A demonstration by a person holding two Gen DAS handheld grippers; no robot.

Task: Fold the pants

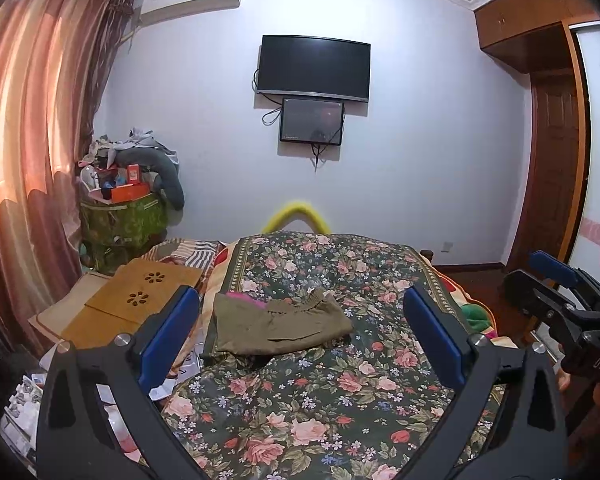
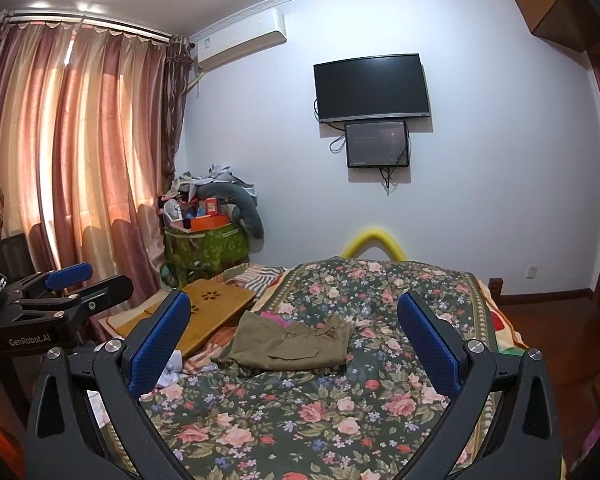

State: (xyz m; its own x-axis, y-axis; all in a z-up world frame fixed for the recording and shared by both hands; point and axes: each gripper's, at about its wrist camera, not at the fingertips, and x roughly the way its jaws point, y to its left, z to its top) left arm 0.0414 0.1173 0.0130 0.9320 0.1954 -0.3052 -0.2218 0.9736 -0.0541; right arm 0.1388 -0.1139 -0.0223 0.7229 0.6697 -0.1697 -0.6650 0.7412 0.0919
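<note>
Olive-green pants (image 1: 278, 326) lie folded into a compact rectangle on the floral bedspread (image 1: 320, 400), with a strip of pink fabric at their far left edge. My left gripper (image 1: 300, 312) is raised above the near part of the bed, open and holding nothing, well short of the pants. From the right wrist view the same pants (image 2: 290, 342) rest ahead of my right gripper (image 2: 296, 314), which is also open and empty. The right gripper (image 1: 556, 280) shows at the right edge of the left wrist view, and the left gripper (image 2: 72, 280) at the left edge of the right wrist view.
A wooden lap desk (image 1: 140, 300) lies on the bed's left side beside striped bedding. A green bin (image 1: 122, 224) piled with boxes and clothes stands in the corner by the curtains (image 1: 32, 140). A TV (image 1: 314, 68) hangs on the far wall; a wooden door (image 1: 556, 180) is right.
</note>
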